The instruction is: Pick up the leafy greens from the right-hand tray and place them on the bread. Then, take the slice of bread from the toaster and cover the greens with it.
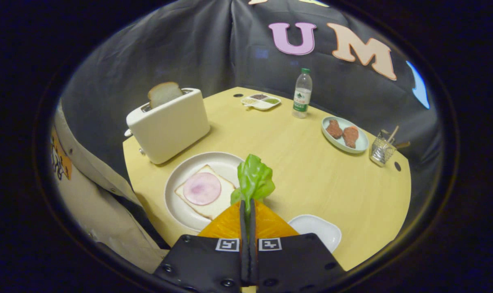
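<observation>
My gripper [248, 203] is shut on the leafy greens [253, 179], which stick up from between the fingertips, held above the table. Just left of the fingers lies a white plate [181, 211] with a slice of bread [220, 203] topped by a pink round of ham [202, 188]. Beyond the plate stands a white toaster [169, 126] with a second bread slice [164, 93] poking out of its slot. A small white tray [317, 231] sits just right of the fingers, bare.
A water bottle [302, 93] and a divided sauce dish [261, 101] stand at the far side. To the right are a pale plate with two meat pieces [344, 134] and a wire utensil basket [382, 149]. A person's sleeve [95, 195] is at the table's left edge.
</observation>
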### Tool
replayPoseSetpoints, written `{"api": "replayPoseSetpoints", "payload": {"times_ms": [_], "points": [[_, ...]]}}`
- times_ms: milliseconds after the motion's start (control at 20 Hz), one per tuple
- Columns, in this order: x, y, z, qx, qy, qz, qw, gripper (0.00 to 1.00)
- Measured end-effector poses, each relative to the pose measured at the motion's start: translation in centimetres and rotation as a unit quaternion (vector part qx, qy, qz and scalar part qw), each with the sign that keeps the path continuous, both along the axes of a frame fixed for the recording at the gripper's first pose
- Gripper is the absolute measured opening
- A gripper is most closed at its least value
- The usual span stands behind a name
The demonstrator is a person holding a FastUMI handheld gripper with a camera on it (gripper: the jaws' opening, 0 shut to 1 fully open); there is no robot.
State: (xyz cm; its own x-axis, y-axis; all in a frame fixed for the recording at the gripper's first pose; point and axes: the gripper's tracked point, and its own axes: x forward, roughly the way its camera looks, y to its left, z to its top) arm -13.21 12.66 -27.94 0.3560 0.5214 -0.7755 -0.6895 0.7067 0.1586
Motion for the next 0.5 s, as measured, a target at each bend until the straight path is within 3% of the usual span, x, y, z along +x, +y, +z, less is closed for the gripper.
{"api": "replayPoseSetpoints", "payload": {"times_ms": [500], "points": [[-2.7,7.7,-0.7,0.012,0.029,0.073,0.997,0.03]]}}
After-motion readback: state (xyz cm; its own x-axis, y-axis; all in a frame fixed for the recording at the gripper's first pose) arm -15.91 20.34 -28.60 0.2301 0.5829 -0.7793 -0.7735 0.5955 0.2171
